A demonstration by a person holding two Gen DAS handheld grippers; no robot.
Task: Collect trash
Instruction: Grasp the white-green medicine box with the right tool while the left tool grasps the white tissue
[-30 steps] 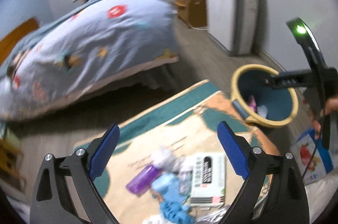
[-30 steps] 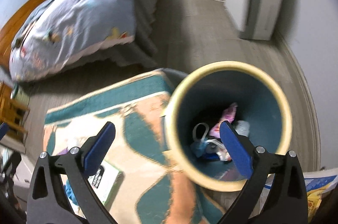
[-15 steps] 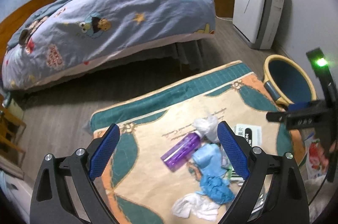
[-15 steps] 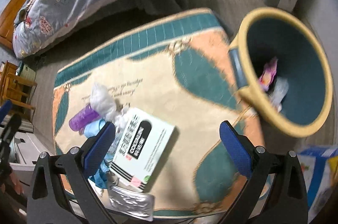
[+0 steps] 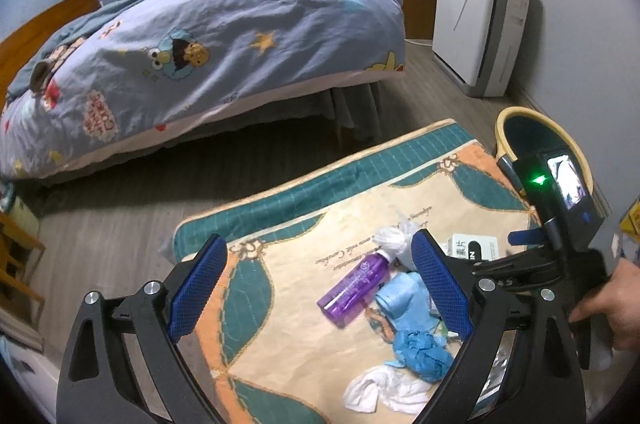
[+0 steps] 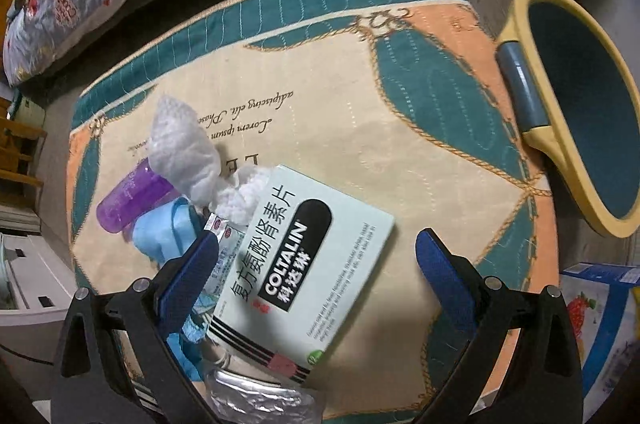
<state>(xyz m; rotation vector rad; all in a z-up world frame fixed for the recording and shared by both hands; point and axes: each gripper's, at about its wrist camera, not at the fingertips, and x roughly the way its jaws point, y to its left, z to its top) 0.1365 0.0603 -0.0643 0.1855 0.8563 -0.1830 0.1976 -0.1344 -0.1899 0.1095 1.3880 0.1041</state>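
A pile of trash lies on a patterned rug [image 6: 360, 120]: a pale green COLTALIN medicine box [image 6: 304, 272], white crumpled tissue [image 6: 184, 148], a purple bottle [image 6: 128, 196], blue cloth [image 6: 160, 232] and a clear wrapper [image 6: 260, 396]. My right gripper [image 6: 316, 264] is open, low over the box, jaws on either side of it. My left gripper [image 5: 316, 284] is open and empty above the purple bottle [image 5: 356, 288], blue gloves [image 5: 420, 348] and white tissue [image 5: 384, 388]. The yellow-rimmed trash bin [image 6: 560, 144] stands at the rug's right edge.
A bed with a blue cartoon duvet [image 5: 200, 44] stands behind the rug. A white air purifier [image 5: 476, 28] is by the far wall. A printed box or bag [image 6: 600, 324] lies at the right. Wooden furniture [image 5: 16, 264] is on the left.
My right gripper swung from over the bin back left and down to the pile, now straddling the medicine box. My left gripper's view pulled back and turned toward the bed and rug.
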